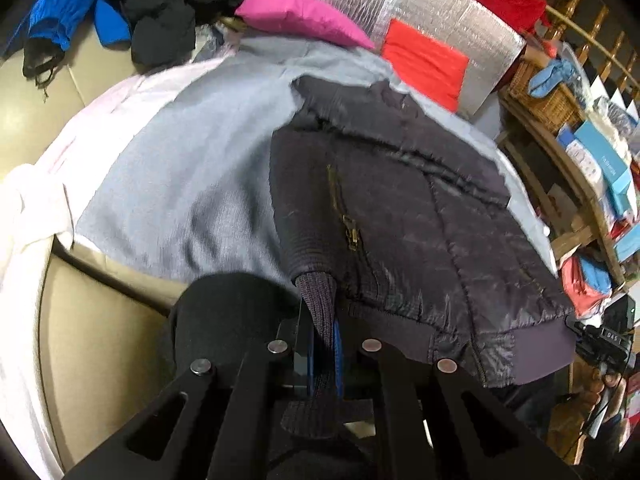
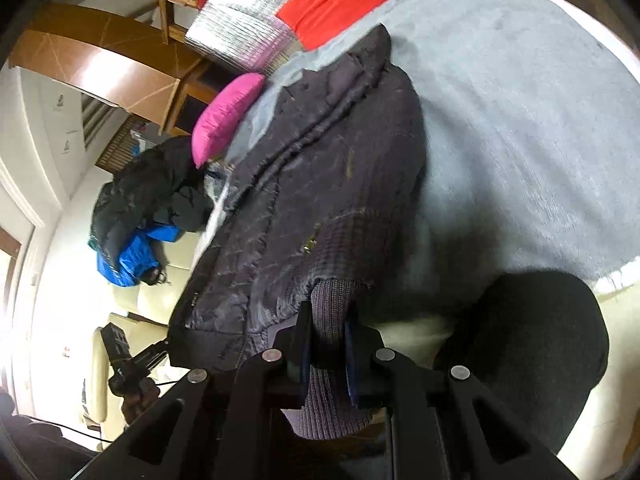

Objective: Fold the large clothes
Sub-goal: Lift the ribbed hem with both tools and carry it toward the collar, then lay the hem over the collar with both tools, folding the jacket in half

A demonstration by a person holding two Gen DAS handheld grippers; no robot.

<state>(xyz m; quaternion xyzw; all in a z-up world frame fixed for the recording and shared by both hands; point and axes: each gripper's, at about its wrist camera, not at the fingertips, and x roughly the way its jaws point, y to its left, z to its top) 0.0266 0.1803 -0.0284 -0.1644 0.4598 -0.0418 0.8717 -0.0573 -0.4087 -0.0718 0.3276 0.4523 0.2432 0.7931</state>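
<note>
Clamping down on a ribbed knit cuff (image 1: 320,304), left claw (image 1: 322,354); pinching the other ribbed cuff (image 2: 330,300) likewise, right claw (image 2: 326,360). Lying flat on the grey blanket (image 1: 180,152) straight ahead of both claws, dark quilted jacket (image 1: 400,208), long axis running away from hem to collar. Sitting about equally near, both hands, each on its own sleeve end. Showing the zip pull (image 1: 351,234) and cluttered shelves (image 1: 592,168) only in the left view; showing the black and blue clothes heap (image 2: 140,216) more fully in the right

One dark jacket (image 1: 400,208), one grey blanket (image 1: 180,184), one pink cushion (image 1: 300,16), perhaps two red cushions (image 1: 424,64).
</note>
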